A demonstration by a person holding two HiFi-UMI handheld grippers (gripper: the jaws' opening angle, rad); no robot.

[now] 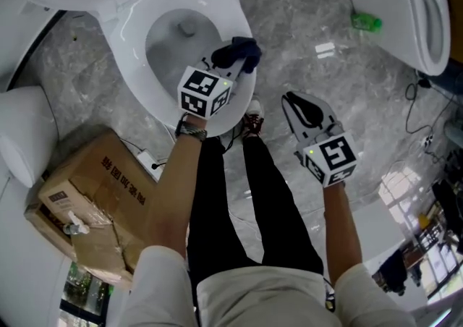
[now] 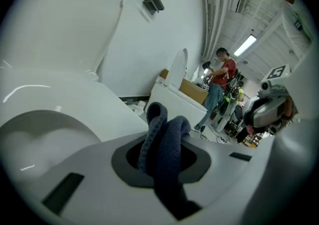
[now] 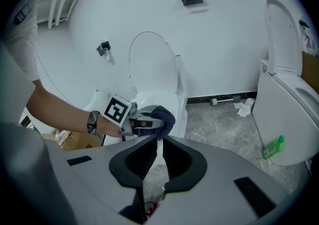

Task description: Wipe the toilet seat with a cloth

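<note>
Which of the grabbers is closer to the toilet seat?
Left. The left gripper is right over the toilet seat's front rim, clamped on the dark cloth. The right gripper hangs off to the side, over the grey floor, away from the seat.

Head view looks steeply down from above on the toilet (image 1: pixel 124 40), the left gripper (image 1: pixel 233 61) and the right gripper (image 1: pixel 295 103). Left gripper view sits very near the toilet rim, facing across the room. Right gripper view, farther back, faces the toilet. All three share the cloth (image 1: pixel 244 49).
</note>
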